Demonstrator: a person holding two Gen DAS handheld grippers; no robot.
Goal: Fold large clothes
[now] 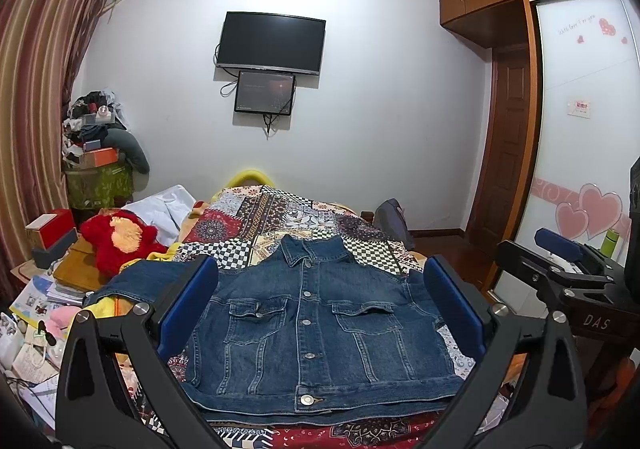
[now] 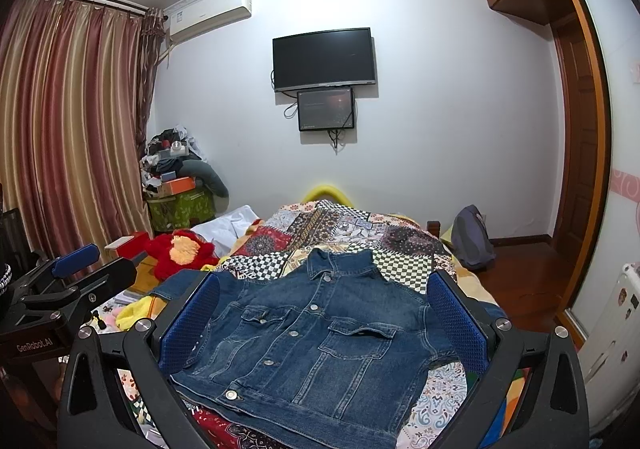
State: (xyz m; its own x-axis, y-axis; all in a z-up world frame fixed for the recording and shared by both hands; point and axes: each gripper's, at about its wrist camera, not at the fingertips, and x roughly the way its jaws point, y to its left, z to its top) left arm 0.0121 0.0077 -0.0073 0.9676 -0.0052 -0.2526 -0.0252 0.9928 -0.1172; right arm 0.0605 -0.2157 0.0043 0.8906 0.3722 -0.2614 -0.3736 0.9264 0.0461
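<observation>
A blue denim jacket [image 1: 316, 329] lies flat and buttoned, front up, on the patchwork bedspread [image 1: 280, 213], collar towards the far wall. Its left sleeve [image 1: 132, 281] stretches out to the left. It also shows in the right wrist view [image 2: 316, 337]. My left gripper [image 1: 320, 309] is open and empty, held above the jacket's near half. My right gripper [image 2: 324, 321] is open and empty, also above the jacket; it shows at the right of the left wrist view [image 1: 560, 249]. The left gripper shows at the left of the right wrist view [image 2: 76, 261].
A red plush toy [image 1: 116, 241], books and papers [image 1: 36, 301] clutter the bed's left side. A pile of boxes and clothes [image 1: 96, 153] stands in the far left corner. A grey backpack [image 2: 472, 237] leans at the bed's far right. A wardrobe [image 1: 580, 109] stands on the right.
</observation>
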